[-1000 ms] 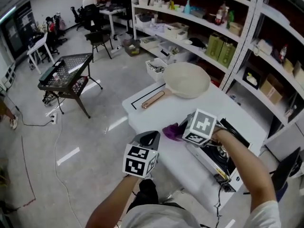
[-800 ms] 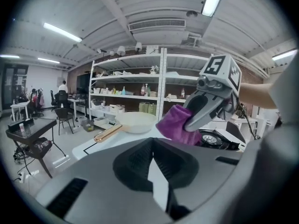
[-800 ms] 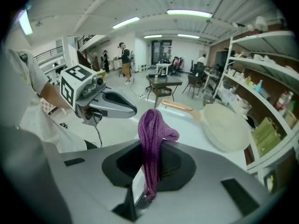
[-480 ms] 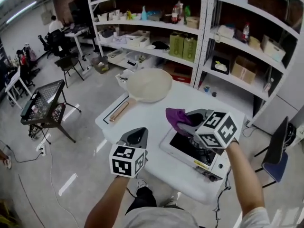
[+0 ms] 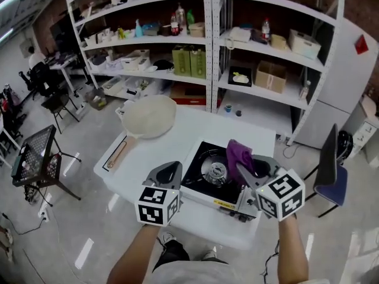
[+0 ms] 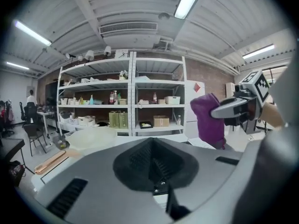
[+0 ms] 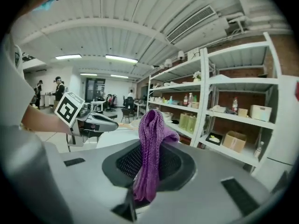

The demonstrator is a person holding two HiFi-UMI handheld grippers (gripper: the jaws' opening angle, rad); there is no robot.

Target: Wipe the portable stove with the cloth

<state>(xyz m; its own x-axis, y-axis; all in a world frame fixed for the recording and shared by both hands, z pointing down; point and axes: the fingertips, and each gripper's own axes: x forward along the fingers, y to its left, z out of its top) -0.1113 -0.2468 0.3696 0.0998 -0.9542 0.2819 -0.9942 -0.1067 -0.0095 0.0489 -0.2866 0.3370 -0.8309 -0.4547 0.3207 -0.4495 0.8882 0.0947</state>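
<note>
The portable stove, silver with a black top and a round burner, sits on the white table. My right gripper is shut on a purple knitted cloth, which hangs just above the stove's right part. In the right gripper view the cloth stands up from between the jaws of that gripper. My left gripper hovers at the stove's front left corner, shut with nothing in it. The left gripper view looks past its own closed jaws to the cloth and the right gripper.
A pale frying pan with a wooden handle lies at the table's far left. White shelving with boxes and bottles stands behind the table. A blue chair is on the right, a black wire cart on the left.
The right gripper has carried the cloth from beside the stove's left end to above its right part. The head view has swung round. The left gripper stays near the table's front.
</note>
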